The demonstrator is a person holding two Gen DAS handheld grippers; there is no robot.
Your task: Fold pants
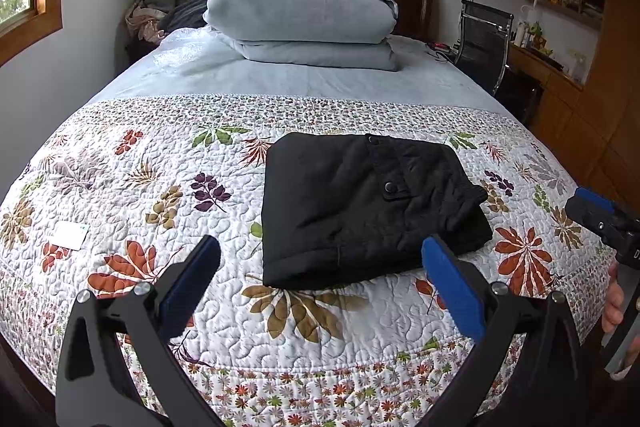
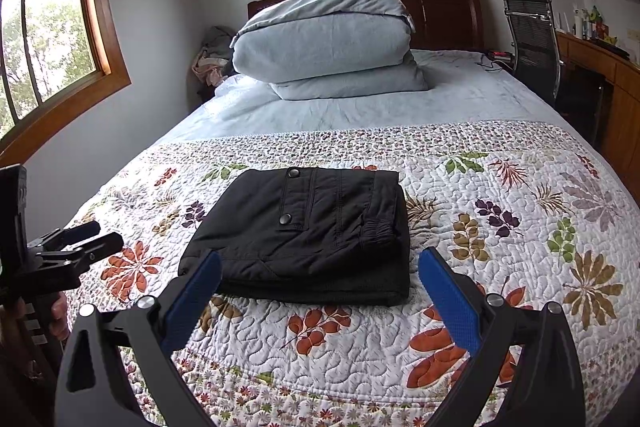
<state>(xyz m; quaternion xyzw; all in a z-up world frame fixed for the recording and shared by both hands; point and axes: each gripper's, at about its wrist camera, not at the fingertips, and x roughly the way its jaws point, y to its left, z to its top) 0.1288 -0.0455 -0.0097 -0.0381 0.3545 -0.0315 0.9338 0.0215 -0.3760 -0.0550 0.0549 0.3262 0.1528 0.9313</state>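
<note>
Black pants [image 1: 360, 203] lie folded into a compact rectangle on the floral quilt [image 1: 140, 195], a buttoned pocket flap on top; they also show in the right wrist view [image 2: 308, 231]. My left gripper [image 1: 320, 251] is open and empty, held just short of the pants' near edge. My right gripper [image 2: 320, 263] is open and empty, its fingertips either side of the pants' near edge and above the quilt [image 2: 500, 227]. Each gripper shows at the other view's edge: the right one [image 1: 600, 219], the left one [image 2: 76, 243].
A folded light-blue duvet [image 1: 304, 15] is stacked at the head of the bed. A white card [image 1: 68, 235] lies on the quilt at left. A black office chair [image 1: 482, 43] and a wooden desk [image 1: 548, 67] stand to the right of the bed.
</note>
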